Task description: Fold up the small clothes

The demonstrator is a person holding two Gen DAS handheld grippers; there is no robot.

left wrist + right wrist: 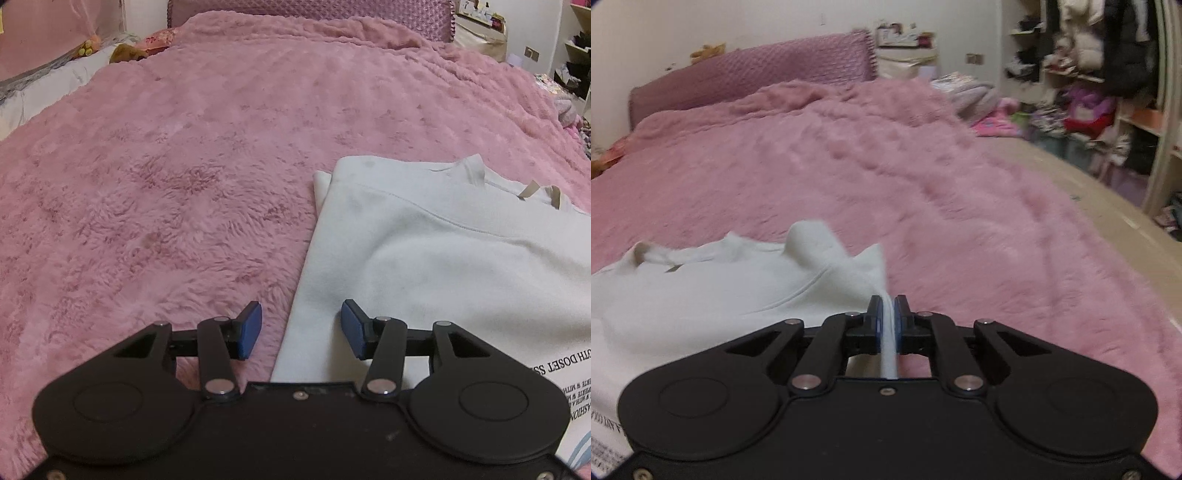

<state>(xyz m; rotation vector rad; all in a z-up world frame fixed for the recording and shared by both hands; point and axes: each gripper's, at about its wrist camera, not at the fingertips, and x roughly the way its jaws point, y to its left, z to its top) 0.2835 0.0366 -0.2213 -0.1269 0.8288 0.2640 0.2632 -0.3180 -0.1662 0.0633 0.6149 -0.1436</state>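
Left wrist: shirt [424, 258] reads "DOSET"

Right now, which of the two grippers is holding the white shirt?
The right gripper: its blue pads are shut on an edge of the white shirt. The left gripper is open, its jaws apart over the shirt's edge and the pink blanket.

White shirt [424, 258] print, upside down: "UTH DOSET SS", "ASHION"; smaller lines illegible.

My bed [184, 203] wears a fluffy pink blanket [923, 184]; a white shirt [424, 251] lies on it near me.
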